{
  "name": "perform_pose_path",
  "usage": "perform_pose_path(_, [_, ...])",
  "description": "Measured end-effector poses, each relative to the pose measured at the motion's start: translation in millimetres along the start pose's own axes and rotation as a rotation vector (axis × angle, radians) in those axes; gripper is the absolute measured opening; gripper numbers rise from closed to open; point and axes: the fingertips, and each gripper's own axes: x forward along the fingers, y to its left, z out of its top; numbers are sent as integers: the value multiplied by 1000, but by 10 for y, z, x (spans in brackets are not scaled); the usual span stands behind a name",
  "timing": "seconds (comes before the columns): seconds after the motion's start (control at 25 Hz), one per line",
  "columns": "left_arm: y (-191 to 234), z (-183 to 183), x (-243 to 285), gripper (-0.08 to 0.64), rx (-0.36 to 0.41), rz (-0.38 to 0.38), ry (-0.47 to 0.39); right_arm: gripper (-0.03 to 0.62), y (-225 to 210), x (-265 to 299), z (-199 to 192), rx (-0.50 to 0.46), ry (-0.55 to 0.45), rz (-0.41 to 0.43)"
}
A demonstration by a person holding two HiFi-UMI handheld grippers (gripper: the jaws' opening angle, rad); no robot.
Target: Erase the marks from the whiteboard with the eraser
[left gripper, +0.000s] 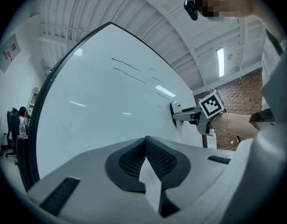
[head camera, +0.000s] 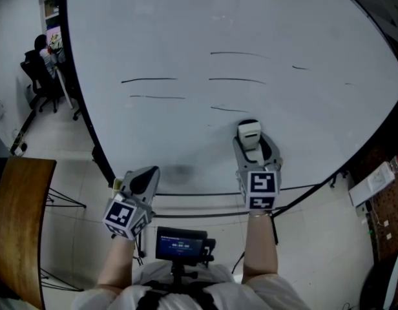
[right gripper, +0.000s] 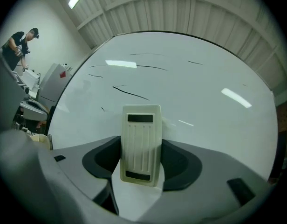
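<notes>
A large whiteboard fills the head view and carries several thin black marker lines across its middle. My right gripper is shut on a cream eraser, pressed to the board just below the lowest short line. The right gripper view shows that eraser upright between the jaws with the lines above it. My left gripper hangs shut and empty by the board's lower edge, jaws together. From its view the right gripper rests against the whiteboard.
A wooden table stands at the lower left. Office chairs and a seated person are beyond the board's left edge. A brick wall with pegboard lies to the right. Another person stands far left in the right gripper view.
</notes>
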Motion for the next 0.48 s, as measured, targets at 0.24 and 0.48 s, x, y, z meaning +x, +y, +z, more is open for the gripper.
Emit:
perform_pose_path(0.24, [-139,21,103,8,-12,-21,17,270,-473,-55,-353,49,61,-78])
perform_pose_path(0.48, [-215,22,104,8,-6,-35,11,270,-401,-104,-334,54,73,-66])
